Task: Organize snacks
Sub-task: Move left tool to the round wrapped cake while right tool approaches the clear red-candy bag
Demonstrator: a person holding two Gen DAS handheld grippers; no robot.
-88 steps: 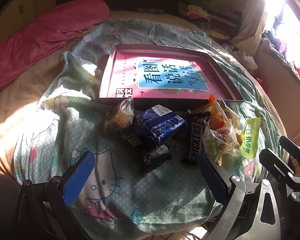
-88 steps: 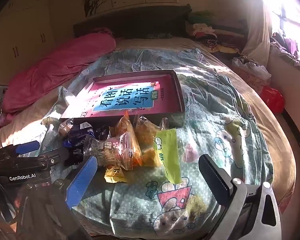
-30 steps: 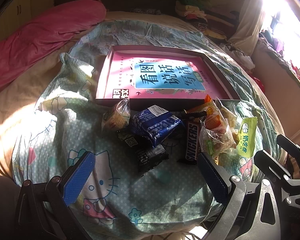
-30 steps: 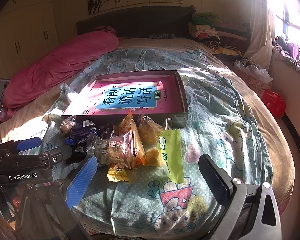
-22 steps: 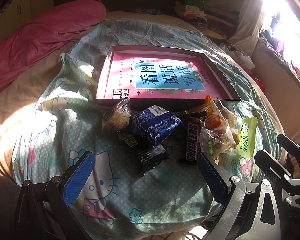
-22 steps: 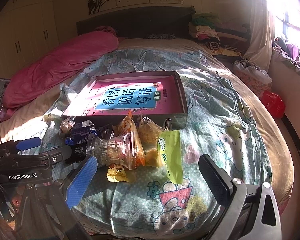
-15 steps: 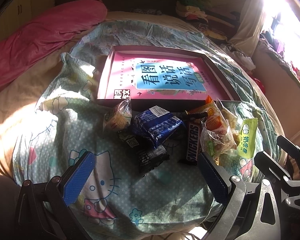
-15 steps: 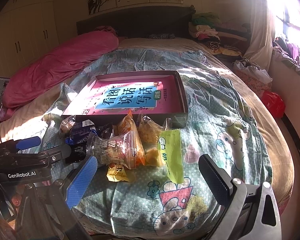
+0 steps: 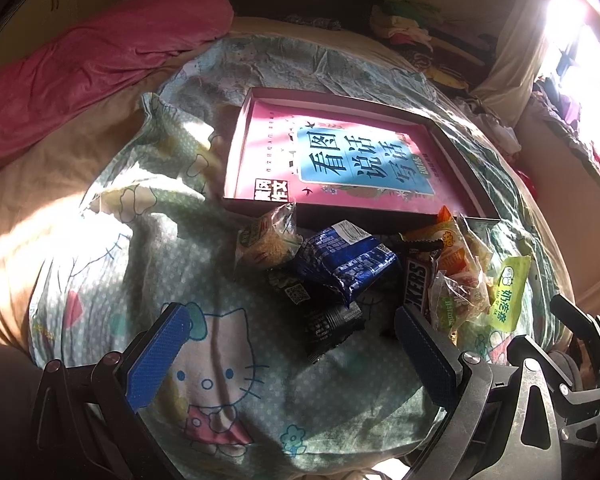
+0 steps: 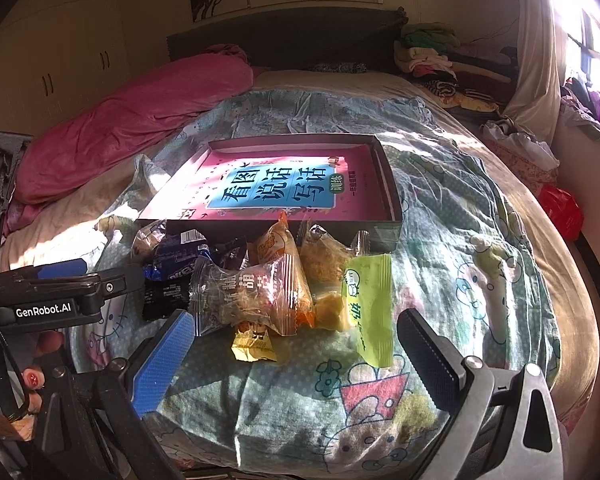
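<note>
While both of my grippers hang over the near edge of the bed [image 10: 480,152], I see its cartoon-cat quilt [image 9: 204,344] spread across most of the view, with a rolled pink blanket [image 10: 132,120] along the far left side. On the quilt lies a shallow dark box [image 10: 392,184] holding a pink book [image 9: 340,164] with a blue title panel. Just in front of the box's near wall the snacks sit in a loose heap: a clear bag of orange pieces [image 10: 252,292], a blue wrapper [image 9: 344,260], a black packet [image 9: 328,324] in front of it, a brown chocolate bar [image 9: 418,284], a green sachet [image 10: 370,308] on the right end and a small rice cracker pack [image 9: 264,240] on the left. My left gripper [image 9: 288,356] is spread wide and empty, just short of the black packet; my right gripper [image 10: 296,356] is equally wide and empty, short of the green sachet.
</note>
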